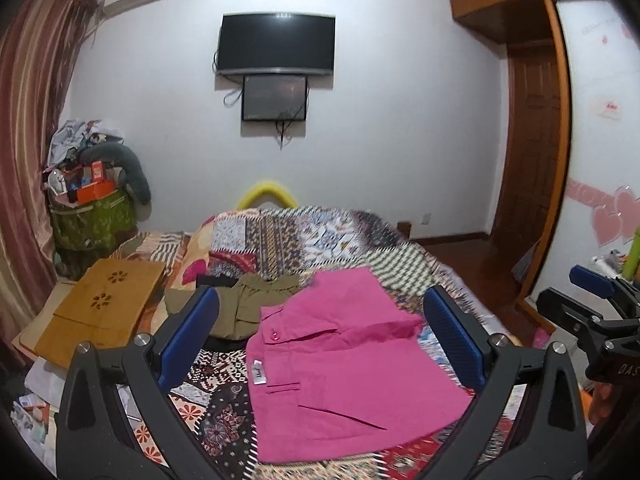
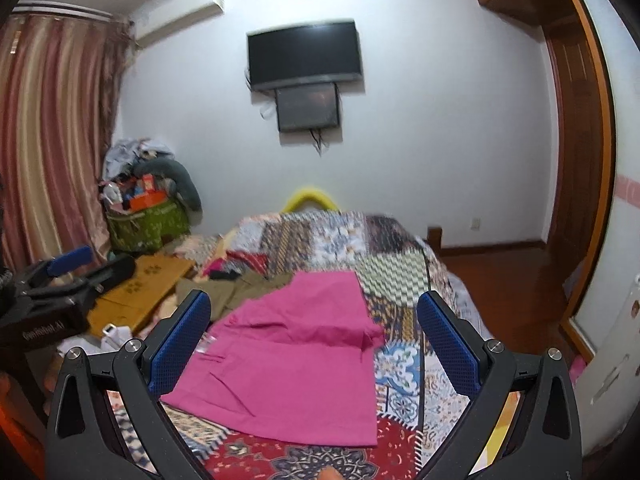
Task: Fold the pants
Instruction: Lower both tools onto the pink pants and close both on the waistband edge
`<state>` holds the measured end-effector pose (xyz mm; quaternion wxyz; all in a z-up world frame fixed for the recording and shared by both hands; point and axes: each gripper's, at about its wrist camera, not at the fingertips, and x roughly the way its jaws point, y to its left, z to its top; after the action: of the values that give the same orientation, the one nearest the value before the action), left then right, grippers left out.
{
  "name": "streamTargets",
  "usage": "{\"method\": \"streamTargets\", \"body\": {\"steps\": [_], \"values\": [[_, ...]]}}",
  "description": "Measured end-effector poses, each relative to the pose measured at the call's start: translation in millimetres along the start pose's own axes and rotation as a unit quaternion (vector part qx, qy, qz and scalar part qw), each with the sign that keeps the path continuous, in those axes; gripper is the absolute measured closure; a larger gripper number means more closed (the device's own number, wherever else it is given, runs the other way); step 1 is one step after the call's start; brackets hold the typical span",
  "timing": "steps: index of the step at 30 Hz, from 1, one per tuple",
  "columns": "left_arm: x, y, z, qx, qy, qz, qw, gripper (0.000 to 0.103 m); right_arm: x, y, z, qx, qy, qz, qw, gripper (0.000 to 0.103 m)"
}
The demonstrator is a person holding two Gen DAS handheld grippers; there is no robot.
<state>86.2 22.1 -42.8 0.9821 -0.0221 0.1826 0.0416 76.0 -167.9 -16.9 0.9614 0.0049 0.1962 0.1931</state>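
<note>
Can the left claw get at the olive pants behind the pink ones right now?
Probably yes: the left claw is open and empty, and the olive pants lie exposed on the bed, only their right edge under the pink pants.

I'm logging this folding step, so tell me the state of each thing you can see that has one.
left claw: open, empty, above the pants
right claw: open, empty
pink pants: folded, lying flat on the bed
olive garment: crumpled, unfolded, behind the pink pants
patchwork bedspread: spread over the bed
wall TV: off, screen dark
curtain: drawn
</note>
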Motion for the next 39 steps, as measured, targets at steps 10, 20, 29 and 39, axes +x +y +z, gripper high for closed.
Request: {"method": "streamTargets", "body": {"steps": [10,20,29,39], "values": [[125.2,38.1,-26.7,0.019,0.105,0.067,0.992,0.0,103.4,-50.6,-36.5,0.034,0.125,-0.02,0.991,0.001],[220.3,80.6,-72.2,0.003,0.228,0.031,0.9733,0.011,172.2,-79.4,-56.0,0.031,0.217,-0.001,0.976,0.015],[265.5,75.9,-107.3,0.019,0.317,-0.005,0.9481,0.034,231.6,-74.6,-86.1,0.004,0.3,0.054,0.952,0.035],[285.7,69.2,-126.9,0.014,0.362,-0.034,0.9314,0.038,276.1,-73.7,-115.8,0.021,0.379,0.097,0.92,0.061]]}}
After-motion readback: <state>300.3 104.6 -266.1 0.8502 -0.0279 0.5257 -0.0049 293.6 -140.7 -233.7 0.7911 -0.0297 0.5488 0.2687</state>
